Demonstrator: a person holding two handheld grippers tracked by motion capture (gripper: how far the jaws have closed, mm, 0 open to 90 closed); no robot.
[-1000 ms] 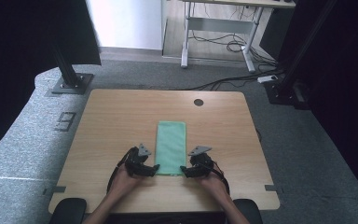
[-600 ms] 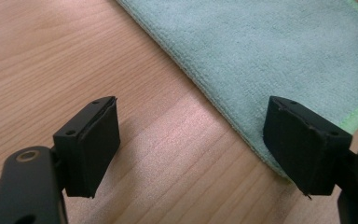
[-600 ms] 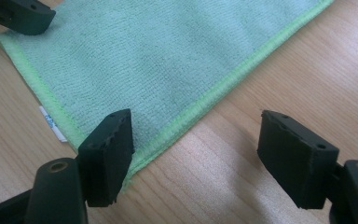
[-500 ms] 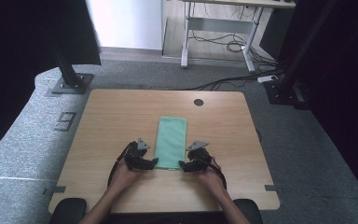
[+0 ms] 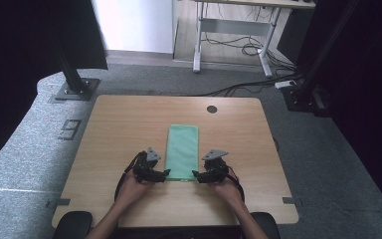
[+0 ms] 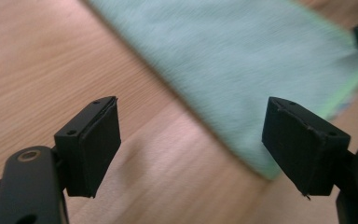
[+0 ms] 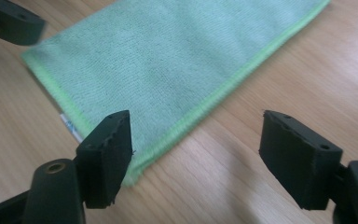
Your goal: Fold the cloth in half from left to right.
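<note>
A light green cloth [image 5: 182, 151], folded into a long strip, lies flat in the middle of the wooden table [image 5: 119, 124]. My left gripper [image 5: 165, 174] sits at its near left corner and my right gripper [image 5: 196, 175] at its near right corner. In the left gripper view the jaws [image 6: 193, 112] stand open low over bare wood, with the cloth [image 6: 242, 60] reaching under the right-hand jaw. In the right gripper view the jaws [image 7: 196, 116] have just been opening; the cloth's [image 7: 168, 56] hemmed corner lies under the left-hand jaw, and nothing is pinched.
A round cable hole [image 5: 212, 109] sits near the table's far edge. Black stand bases [image 5: 74, 89] rest on the grey floor beyond the far corners, and cables trail by a desk frame [image 5: 229, 30] behind. The table's near edge is close behind my hands.
Both hands and the cloth's near end have shifted very slightly away from me. The grippers stay at the cloth's near corners.
</note>
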